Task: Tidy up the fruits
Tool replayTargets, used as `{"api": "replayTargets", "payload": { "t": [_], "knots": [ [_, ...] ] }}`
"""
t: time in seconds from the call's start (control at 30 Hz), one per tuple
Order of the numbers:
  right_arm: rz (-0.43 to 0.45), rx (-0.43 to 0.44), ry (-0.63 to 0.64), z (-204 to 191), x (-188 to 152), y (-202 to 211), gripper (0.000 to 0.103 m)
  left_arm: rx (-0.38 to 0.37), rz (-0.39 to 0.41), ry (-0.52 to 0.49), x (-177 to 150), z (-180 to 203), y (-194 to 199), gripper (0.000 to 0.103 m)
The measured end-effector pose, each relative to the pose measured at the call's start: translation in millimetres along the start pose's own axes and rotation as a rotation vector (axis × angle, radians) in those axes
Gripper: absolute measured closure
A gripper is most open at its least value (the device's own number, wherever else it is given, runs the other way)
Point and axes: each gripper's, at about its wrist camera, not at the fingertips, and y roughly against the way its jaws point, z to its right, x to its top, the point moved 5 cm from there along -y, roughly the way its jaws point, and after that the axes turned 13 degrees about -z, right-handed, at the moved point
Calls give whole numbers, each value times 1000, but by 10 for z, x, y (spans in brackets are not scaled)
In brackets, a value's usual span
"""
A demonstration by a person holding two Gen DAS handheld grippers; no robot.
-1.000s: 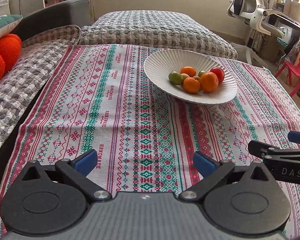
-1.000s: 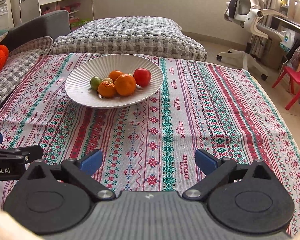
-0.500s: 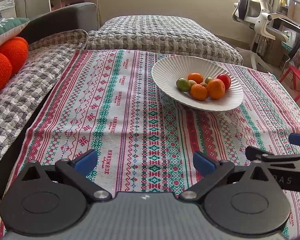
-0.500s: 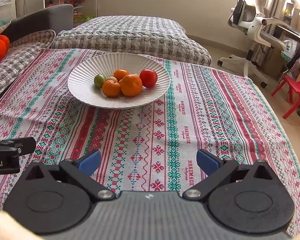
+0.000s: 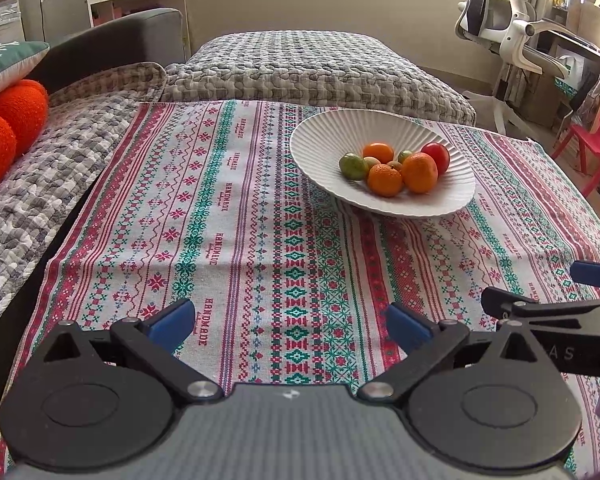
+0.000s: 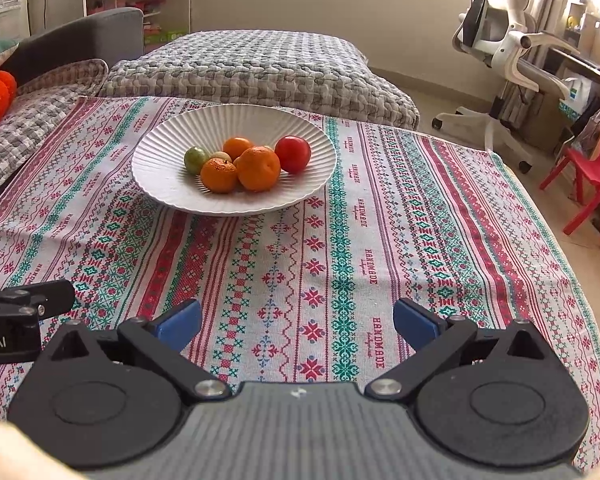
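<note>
A white ribbed plate (image 5: 328, 136) (image 6: 168, 184) sits on the patterned cloth and holds several fruits: oranges (image 5: 419, 173) (image 6: 259, 168), a red fruit (image 5: 437, 156) (image 6: 293, 153), a green fruit (image 5: 352, 166) (image 6: 195, 160) and small pale ones. My left gripper (image 5: 288, 322) is open and empty, low over the cloth, well short of the plate. My right gripper (image 6: 297, 322) is open and empty, also short of the plate. Each gripper shows at the edge of the other's view, the right one (image 5: 548, 300) and the left one (image 6: 24, 300).
The patterned tablecloth (image 5: 240, 220) covers the surface. A grey quilted cushion (image 5: 300, 68) lies behind it. Orange cushions (image 5: 8, 128) and a grey sofa are at the left. An office chair (image 6: 504, 56) and a red child's chair (image 6: 596, 172) stand at the right.
Both grippers have moved forward toward the plate, which looks closer and lower in both views. Both stay open and empty.
</note>
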Motion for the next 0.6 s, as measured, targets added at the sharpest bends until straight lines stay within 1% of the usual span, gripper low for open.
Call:
{"api": "replayTargets", "payload": {
  "t": [0.6],
  "knots": [
    [-4, -3, 0, -7, 3, -4, 1, 3, 5, -1, -4, 8, 4, 6]
  ]
}}
